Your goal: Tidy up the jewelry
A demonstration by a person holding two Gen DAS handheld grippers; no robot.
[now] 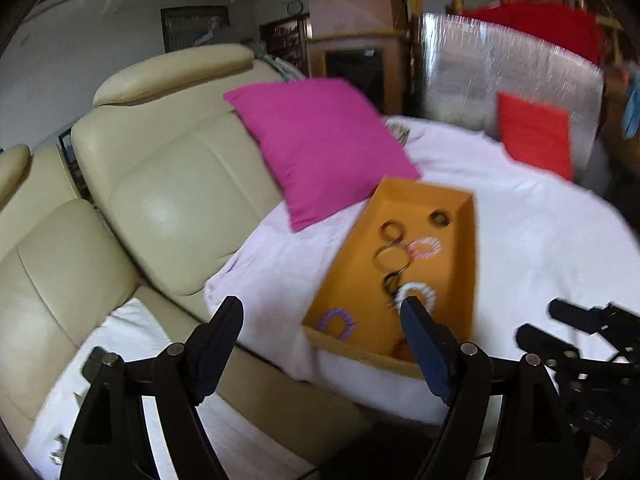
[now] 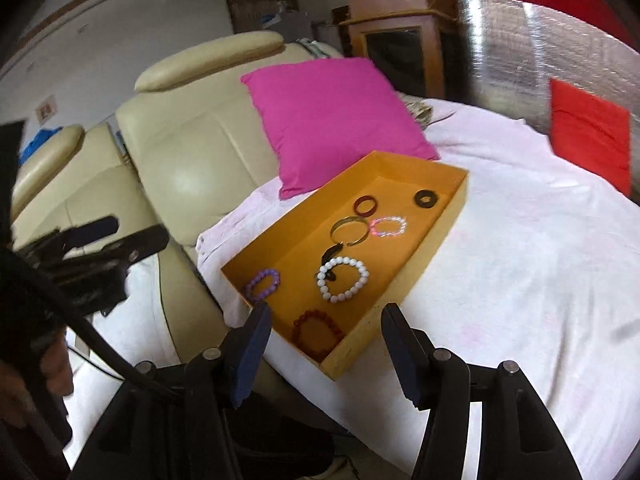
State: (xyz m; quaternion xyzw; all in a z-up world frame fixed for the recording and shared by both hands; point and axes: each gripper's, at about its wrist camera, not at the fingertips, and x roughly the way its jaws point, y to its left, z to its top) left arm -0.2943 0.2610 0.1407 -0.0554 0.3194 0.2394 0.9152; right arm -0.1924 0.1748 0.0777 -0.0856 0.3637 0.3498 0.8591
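Above orange tray [image 2: 416, 280] | bracelets inside | left hand-held gripper [image 1: 322, 322] released | right hand-held gripper [image 2: 326, 326] released

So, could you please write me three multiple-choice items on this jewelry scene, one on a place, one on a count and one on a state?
1. Where do the bracelets lie?
A. In the orange tray
B. On the pink cushion
C. On the cream sofa seat

2. How many white bead bracelets are in the tray?
A. Three
B. One
C. None

3. How does the right gripper stand?
A. Shut on a bracelet
B. Shut on the tray's rim
C. Open and holding nothing

Answers:
1 A: the bracelets rest on the floor of the orange tray, near the pink cushion.
2 B: only one white bead bracelet shows.
3 C: the right gripper has its fingers apart with nothing between them.
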